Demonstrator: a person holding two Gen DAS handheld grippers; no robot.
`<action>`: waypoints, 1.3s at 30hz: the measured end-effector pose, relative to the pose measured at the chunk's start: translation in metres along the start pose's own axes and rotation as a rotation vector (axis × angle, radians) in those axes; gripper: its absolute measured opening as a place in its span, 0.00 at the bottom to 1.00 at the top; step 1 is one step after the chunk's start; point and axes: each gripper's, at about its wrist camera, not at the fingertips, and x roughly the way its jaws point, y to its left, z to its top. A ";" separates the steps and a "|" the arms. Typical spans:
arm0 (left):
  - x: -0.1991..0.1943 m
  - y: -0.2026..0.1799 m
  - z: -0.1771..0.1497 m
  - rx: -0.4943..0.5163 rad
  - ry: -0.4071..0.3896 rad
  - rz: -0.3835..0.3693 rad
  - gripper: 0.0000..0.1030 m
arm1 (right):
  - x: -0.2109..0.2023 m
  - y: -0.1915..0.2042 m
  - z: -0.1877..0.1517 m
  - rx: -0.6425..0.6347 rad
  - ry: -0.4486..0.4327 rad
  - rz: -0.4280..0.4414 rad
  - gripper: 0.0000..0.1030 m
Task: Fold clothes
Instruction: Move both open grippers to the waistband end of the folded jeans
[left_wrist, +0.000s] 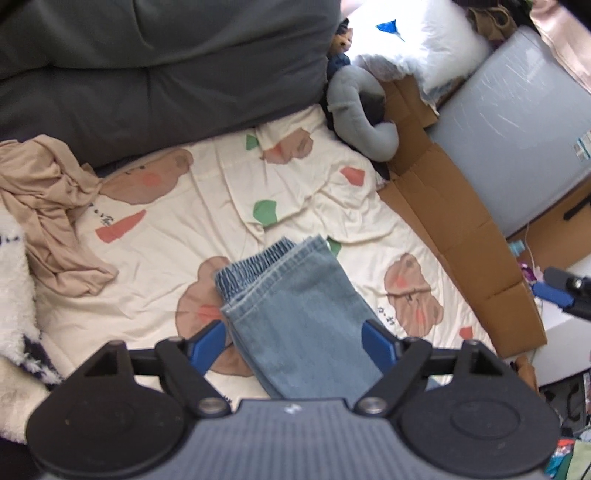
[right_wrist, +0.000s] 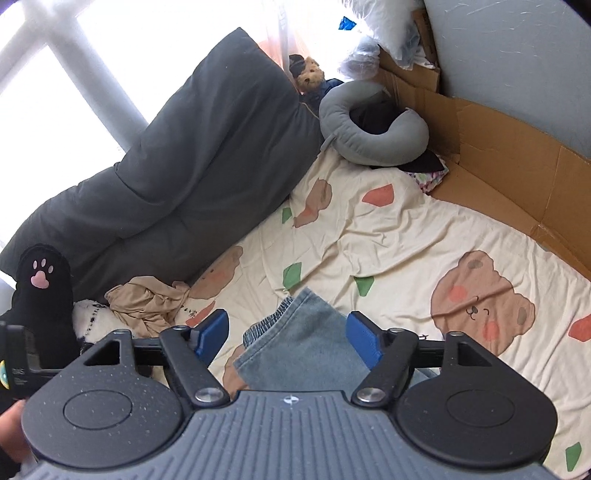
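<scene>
Folded blue jeans (left_wrist: 295, 306) lie on the bear-print sheet (left_wrist: 207, 206), waistband end pointing away. My left gripper (left_wrist: 295, 343) hovers above them, open, its blue pads well clear of the denim on both sides. In the right wrist view the same jeans (right_wrist: 295, 347) lie flat below my right gripper (right_wrist: 288, 334), which is also open with nothing pressed between its pads. A crumpled beige garment (left_wrist: 51, 206) lies in a heap at the left of the sheet, seen again as the beige garment (right_wrist: 147, 306) in the right wrist view.
A dark grey duvet (left_wrist: 166, 74) is piled along the far side. A grey neck pillow (right_wrist: 369, 125) and flattened cardboard (right_wrist: 517, 177) border the right. A white fluffy item (left_wrist: 14, 295) lies at the left. A black paw-print sleeve (right_wrist: 40, 295) shows at far left.
</scene>
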 end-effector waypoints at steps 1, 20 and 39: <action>-0.001 0.000 0.001 0.004 -0.001 0.005 0.83 | 0.003 0.000 0.000 -0.007 -0.002 0.005 0.75; 0.087 0.020 -0.002 0.051 0.054 -0.039 0.83 | 0.113 -0.040 -0.024 -0.086 0.039 -0.019 0.75; 0.168 0.063 -0.036 -0.049 -0.009 -0.047 0.77 | 0.223 -0.064 -0.034 -0.296 0.136 0.011 0.64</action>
